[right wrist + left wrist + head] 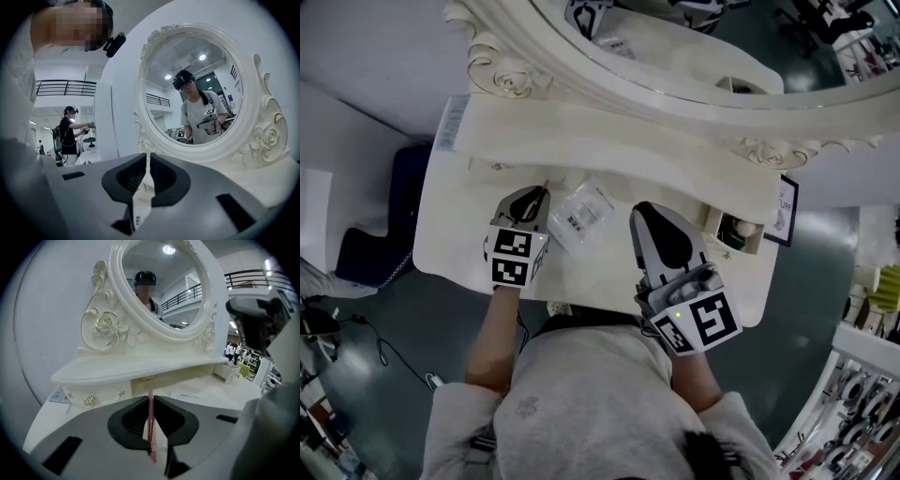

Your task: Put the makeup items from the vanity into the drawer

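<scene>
White vanity top [598, 267] over a grey-teal floor, with the big carved mirror [703, 80] filling the top of the head view; the raised shelf [609, 141] runs across the back, so the usable top is just the strip below it; the front edge cuts across the lower middle of the frame and the left edge drops off at centre left.

Open room is decent; there's bare top between the two claws and more to the right of centre; a clear plastic packet [581, 214] lies flat in the middle, just right of the left claw's tip and apart from the right one; the small drawer [713, 225] sits pulled open at centre right, beside the right claw, with something round and pale inside that I can't make out.

Left gripper [536, 194] is over the left part of the top, pointing toward the shelf; its jaws are clamped on a thin pink stick [150, 416] that stands upright between the pads and pokes out past the tips.

Right gripper [643, 209] hangs over the front edge, nose toward the mirror; jaws pinched to a hairline slit, nothing between them.
</scene>
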`<state>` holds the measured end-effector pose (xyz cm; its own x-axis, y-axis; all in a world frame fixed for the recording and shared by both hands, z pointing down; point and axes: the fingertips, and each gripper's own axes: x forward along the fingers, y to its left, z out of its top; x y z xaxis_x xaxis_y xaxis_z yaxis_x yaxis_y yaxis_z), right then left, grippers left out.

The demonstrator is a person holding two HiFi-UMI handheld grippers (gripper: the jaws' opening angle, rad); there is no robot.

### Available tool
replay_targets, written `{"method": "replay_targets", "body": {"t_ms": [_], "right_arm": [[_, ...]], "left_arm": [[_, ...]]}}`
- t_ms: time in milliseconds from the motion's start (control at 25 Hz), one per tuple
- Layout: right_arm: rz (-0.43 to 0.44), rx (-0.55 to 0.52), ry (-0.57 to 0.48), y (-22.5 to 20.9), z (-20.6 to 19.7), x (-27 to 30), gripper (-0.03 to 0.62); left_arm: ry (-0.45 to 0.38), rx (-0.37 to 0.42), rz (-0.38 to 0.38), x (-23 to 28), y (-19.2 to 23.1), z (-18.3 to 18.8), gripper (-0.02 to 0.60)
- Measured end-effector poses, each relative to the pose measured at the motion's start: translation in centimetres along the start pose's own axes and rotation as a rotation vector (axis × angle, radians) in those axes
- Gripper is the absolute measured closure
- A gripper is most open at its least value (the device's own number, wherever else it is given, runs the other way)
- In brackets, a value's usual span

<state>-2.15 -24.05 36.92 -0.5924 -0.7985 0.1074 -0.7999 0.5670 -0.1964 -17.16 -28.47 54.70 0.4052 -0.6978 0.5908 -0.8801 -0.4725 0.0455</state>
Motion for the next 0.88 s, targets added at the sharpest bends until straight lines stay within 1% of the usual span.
{"method": "replay_targets", "body": {"t_ms": [120,440,640,880], "right_arm": [[0.005,-0.006,-0.005,0.5,0.2,-0.1,0.557],[0.017,-0.024,-0.018,2.2,0.8,-0.5,0.557],[0.026,-0.038,-0.027,3.6,1.1,-0.9,0.557],[0.03,-0.048,-0.041,5.3,1.4,-1.6,0.557]], "left_arm": [[-0.083,-0.017,-0.005,-1.7,-0.2,1.9,0.534],[-0.298,-0.031,-0.024,-6.7,-1.0,6.6,0.534],[-0.398,-0.039,-0.038,-9.9,-1.6,8.3,0.534],[-0.49,-0.003,-0.058,-13.3,-2.8,9.7,0.534]]}}
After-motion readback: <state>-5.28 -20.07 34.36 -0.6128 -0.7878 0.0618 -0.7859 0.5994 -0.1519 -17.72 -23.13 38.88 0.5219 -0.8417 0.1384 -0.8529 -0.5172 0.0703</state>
